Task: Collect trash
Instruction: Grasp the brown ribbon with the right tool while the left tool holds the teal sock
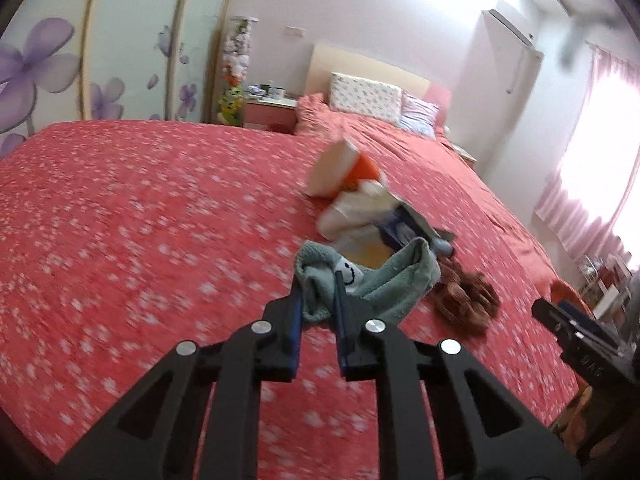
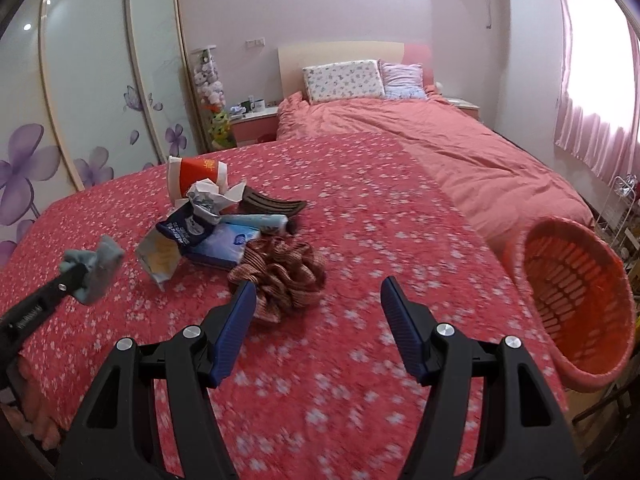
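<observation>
My left gripper point(image 1: 318, 280) is shut on a grey-green cloth with a smiley face point(image 1: 384, 280), held just above the red bedspread; it shows from the side in the right wrist view point(image 2: 94, 274). My right gripper point(image 2: 318, 294) is open and empty above the bedspread, just right of a brown scrunchie point(image 2: 280, 276). A pile of litter lies behind: an orange paper cup point(image 2: 196, 178), crumpled paper point(image 2: 210, 196), a dark blue wrapper point(image 2: 182, 228), a tissue pack point(image 2: 224, 246), a blue tube point(image 2: 256, 222). An orange basket point(image 2: 576, 304) is at the right.
The red flowered bedspread point(image 2: 360, 216) covers the near bed, with a pink duvet point(image 2: 460, 160) and pillows behind. A wardrobe with purple flowers point(image 2: 80, 120) stands left. A nightstand point(image 2: 256, 122) holds mugs. A dark comb-like piece point(image 2: 272, 202) lies by the pile.
</observation>
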The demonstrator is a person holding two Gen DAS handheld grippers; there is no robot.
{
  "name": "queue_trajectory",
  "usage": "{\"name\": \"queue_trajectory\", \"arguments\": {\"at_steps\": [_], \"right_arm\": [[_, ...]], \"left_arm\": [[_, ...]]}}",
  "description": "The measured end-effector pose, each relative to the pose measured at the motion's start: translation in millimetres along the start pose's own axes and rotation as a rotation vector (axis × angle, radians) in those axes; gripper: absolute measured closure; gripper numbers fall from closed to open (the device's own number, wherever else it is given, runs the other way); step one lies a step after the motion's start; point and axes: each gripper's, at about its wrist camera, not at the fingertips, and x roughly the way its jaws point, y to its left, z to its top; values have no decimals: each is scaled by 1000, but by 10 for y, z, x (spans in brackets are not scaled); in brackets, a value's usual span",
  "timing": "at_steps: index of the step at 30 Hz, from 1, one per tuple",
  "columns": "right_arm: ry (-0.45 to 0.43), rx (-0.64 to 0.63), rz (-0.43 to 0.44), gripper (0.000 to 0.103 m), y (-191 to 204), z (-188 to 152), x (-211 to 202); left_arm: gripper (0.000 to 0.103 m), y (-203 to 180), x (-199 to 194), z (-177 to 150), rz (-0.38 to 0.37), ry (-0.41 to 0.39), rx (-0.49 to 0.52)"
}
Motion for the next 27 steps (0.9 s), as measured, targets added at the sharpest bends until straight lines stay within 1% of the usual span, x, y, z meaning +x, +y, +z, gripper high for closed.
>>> {"name": "queue_trajectory", "arguments": {"at_steps": [8,11,13,15,17,18,20,21,22,25,27], "right_arm": [[35,6,-34,39,98,125,380],[67,10,-50,40,94,142,524],[104,17,-60,40,85,128,623],[133,24,-58,40,65,92,676],[153,28,-55,43,57,59,705],[164,30,-43,45,47,35,710],[181,34,-10,61,37,13,705],[185,34,3,66,40,11,704],[187,33,17,76,47,5,686],[173,18,16,85,67,7,623],[151,24,21,87,48,13,550]], "left_arm": [[89,287,-19,207,35,-30,-32],[89,320,16,231,37,-26,-41],[89,334,40,237,36,-20,-44],[89,346,69,233,37,-16,-43],[89,357,115,236,37,-11,-42],[89,350,127,230,36,-7,-43],[89,331,144,224,37,-1,-44],[89,318,148,223,37,1,-43],[89,308,151,222,36,1,-41],[89,259,143,219,33,-3,-35],[89,227,129,227,29,-7,-30]]}}
